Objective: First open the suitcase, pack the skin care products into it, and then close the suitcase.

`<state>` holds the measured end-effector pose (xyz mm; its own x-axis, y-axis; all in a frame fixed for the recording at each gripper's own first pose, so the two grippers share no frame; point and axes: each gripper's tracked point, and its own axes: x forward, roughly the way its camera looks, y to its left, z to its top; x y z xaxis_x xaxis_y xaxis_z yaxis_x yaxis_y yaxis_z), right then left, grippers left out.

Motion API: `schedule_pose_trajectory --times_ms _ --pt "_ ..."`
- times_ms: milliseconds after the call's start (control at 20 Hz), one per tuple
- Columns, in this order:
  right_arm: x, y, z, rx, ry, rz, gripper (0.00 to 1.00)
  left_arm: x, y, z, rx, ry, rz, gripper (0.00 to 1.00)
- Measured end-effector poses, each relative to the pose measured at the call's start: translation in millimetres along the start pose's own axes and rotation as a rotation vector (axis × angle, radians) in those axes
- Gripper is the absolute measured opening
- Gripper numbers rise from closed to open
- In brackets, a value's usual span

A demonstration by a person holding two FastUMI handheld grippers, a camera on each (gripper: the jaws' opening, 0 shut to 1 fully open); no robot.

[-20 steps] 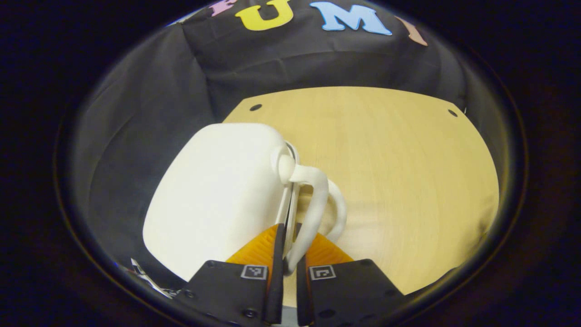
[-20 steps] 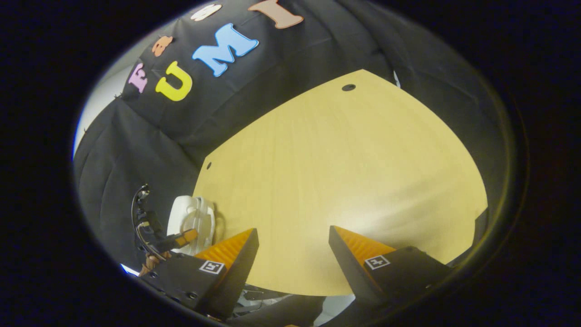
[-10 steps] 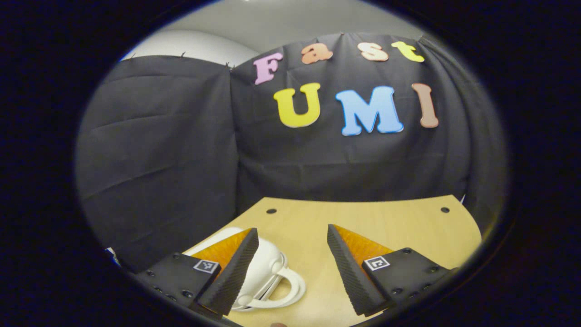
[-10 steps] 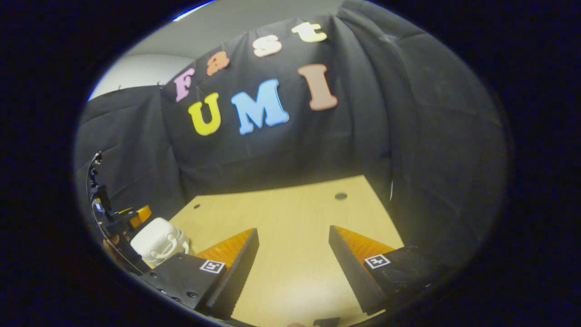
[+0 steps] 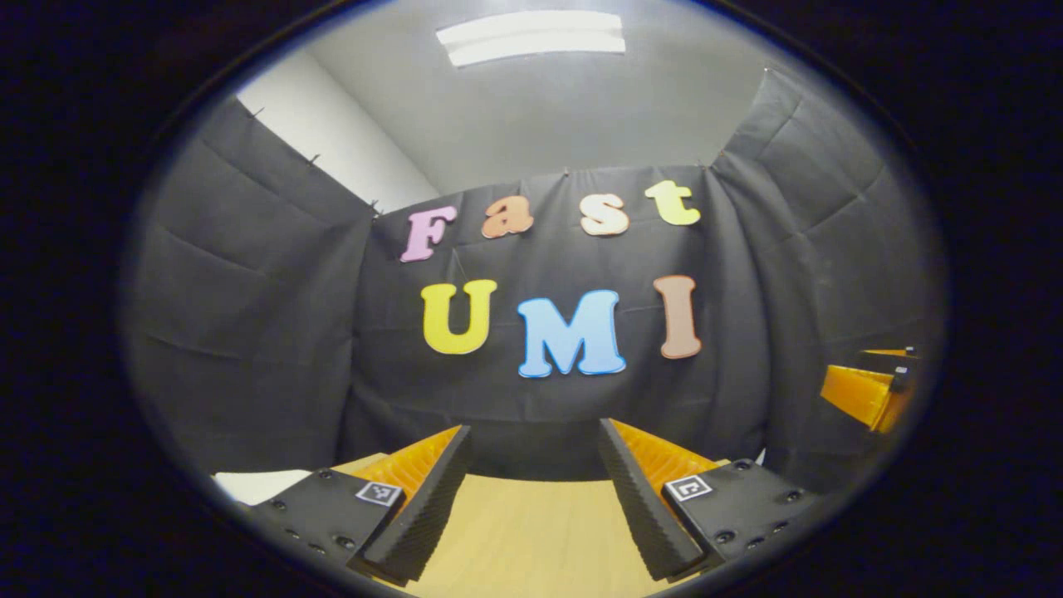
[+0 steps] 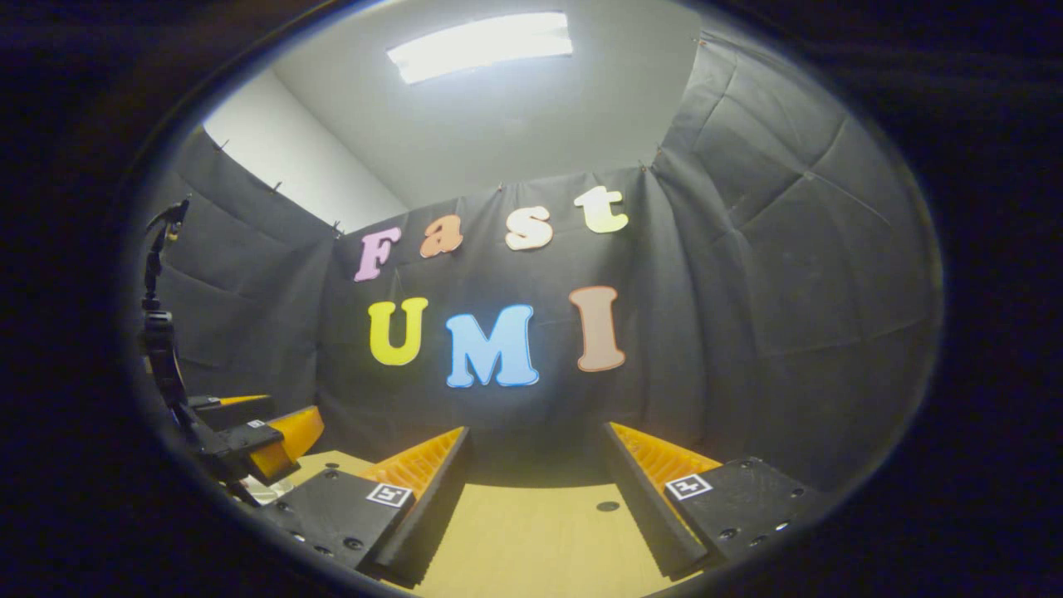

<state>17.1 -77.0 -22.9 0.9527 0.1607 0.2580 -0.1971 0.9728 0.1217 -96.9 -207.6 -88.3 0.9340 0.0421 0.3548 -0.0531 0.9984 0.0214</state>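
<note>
Left gripper (image 5: 531, 490) open, empty, raised and aimed at the cloth wall. Suitcase: white sliver at 8 o'clock (image 5: 257, 484), smooth, on the matte pale-wood surface (image 5: 531, 540). Right gripper (image 6: 536, 490) open, empty. Judged: task at its end, suitcase apparently closed; next, rest both grippers.

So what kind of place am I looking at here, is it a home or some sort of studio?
Most likely a small recording booth set up indoors, not a home. Black cloth is pinned up as walls on three sides, a bare wooden table sits in front of it, and a ceiling light panel glows on a plain ceiling above.
</note>
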Motion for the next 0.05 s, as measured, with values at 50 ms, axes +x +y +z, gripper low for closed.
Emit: schedule_pose_trajectory --times_ms 50 --pt "0.2 -4.1 -0.4 0.008 0.002 -0.01 0.94 -6.3 -9.9 -2.8 -0.02 0.002 -0.014 0.99"
